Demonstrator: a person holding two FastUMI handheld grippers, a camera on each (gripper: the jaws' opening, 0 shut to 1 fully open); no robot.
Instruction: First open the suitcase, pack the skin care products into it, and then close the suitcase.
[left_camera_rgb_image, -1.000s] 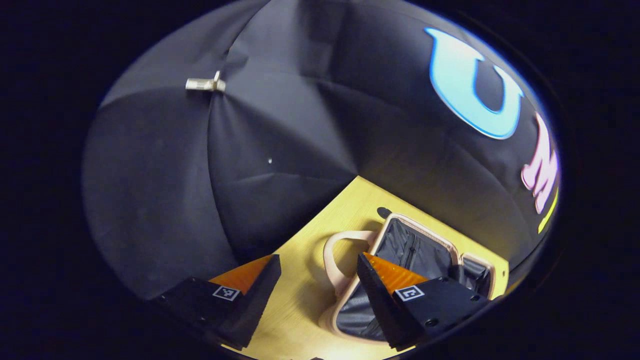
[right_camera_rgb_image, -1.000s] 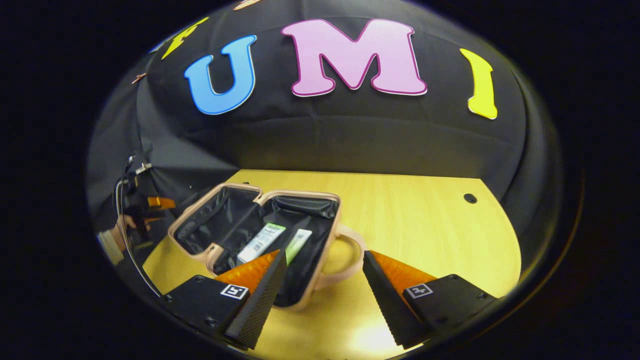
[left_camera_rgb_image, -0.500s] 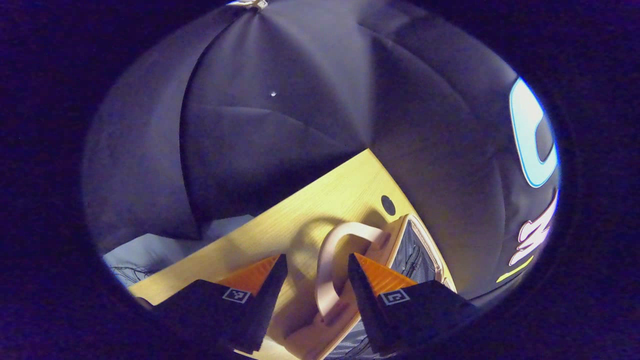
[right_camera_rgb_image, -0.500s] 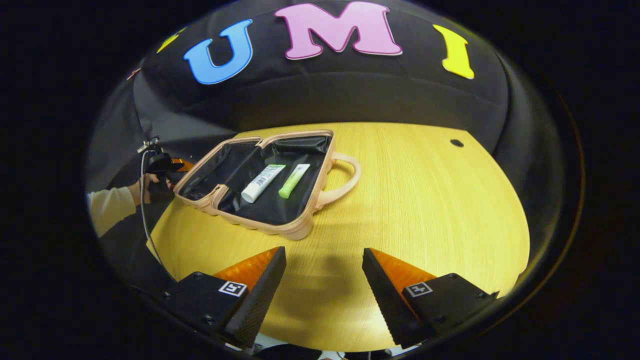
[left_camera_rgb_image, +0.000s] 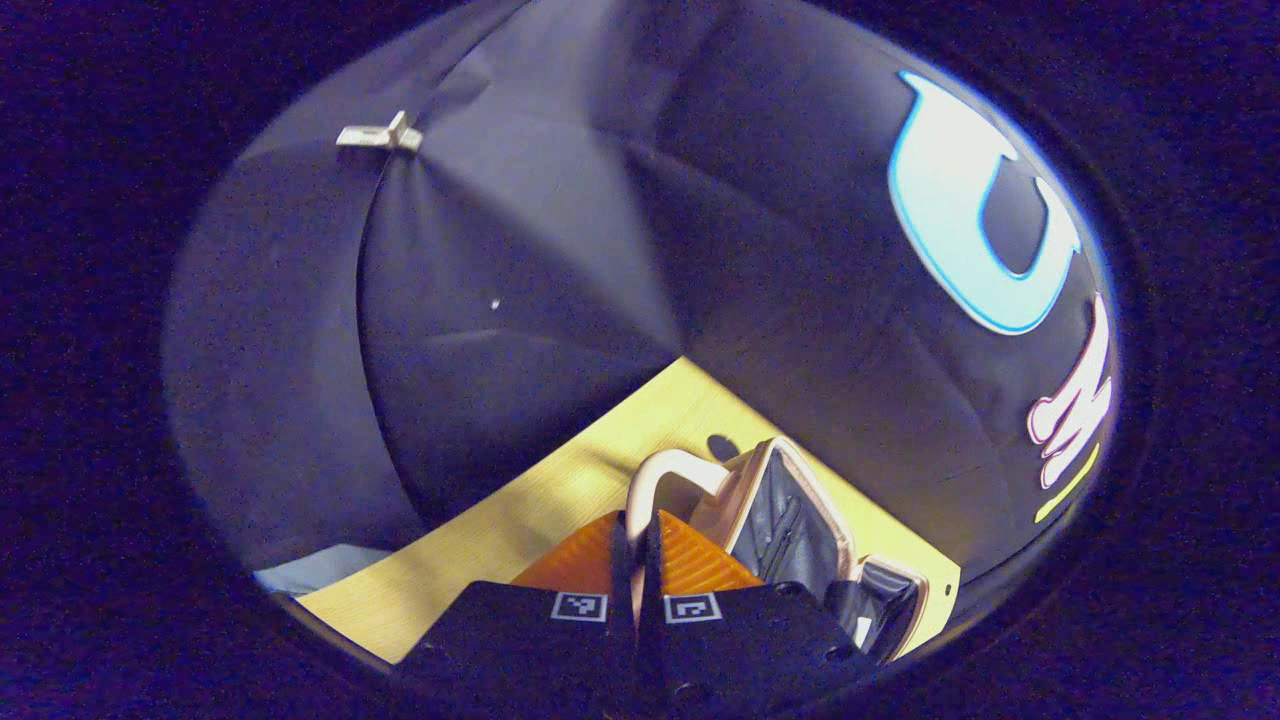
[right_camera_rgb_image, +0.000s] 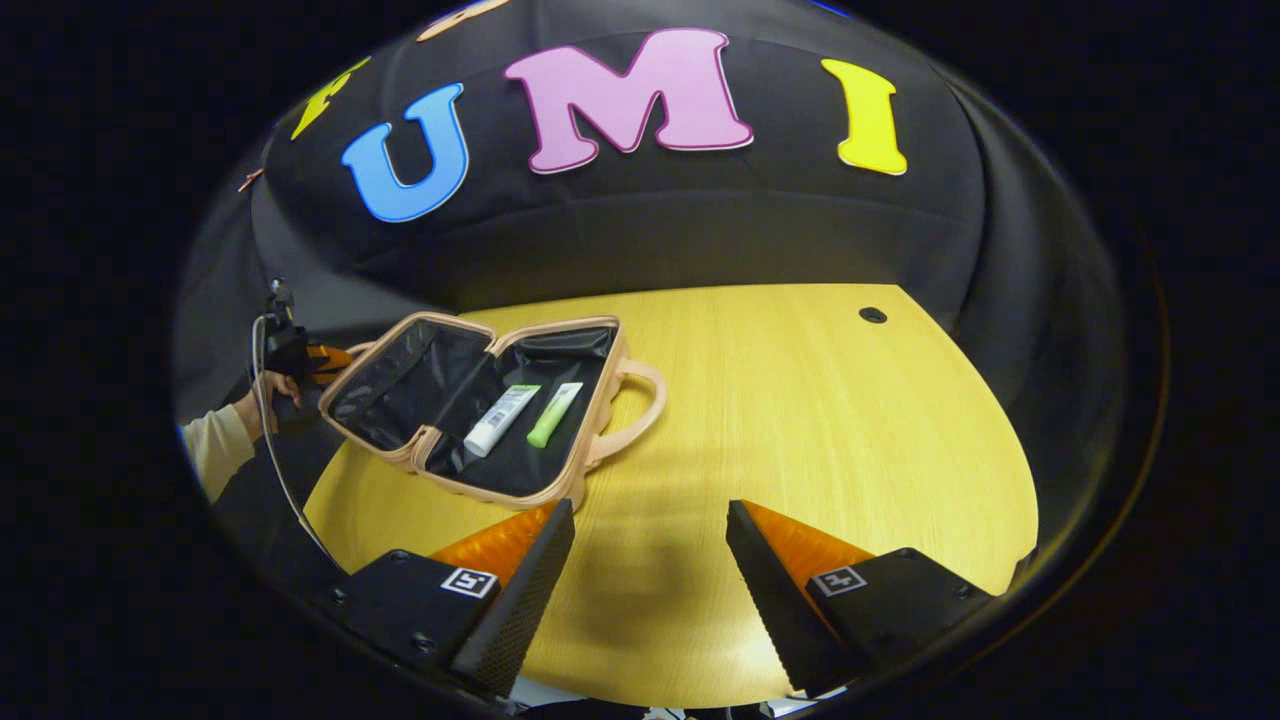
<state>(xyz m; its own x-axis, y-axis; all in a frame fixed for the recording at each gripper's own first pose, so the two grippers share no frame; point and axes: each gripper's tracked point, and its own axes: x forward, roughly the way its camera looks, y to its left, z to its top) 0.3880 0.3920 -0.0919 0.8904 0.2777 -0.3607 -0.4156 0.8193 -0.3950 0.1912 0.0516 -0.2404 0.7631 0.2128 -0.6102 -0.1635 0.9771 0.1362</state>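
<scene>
In the left gripper view the left gripper has its jaws pressed together on the looped pink handle of the pink hard-shell suitcase, whose dark lining rises just beyond. The right gripper view looks from above: the right gripper hovers with jaws spread wide, holding nothing, over the yellow wooden surface. Farther off, the suitcase lies open there; a white tube and a green tube lie side by side inside it.
</scene>
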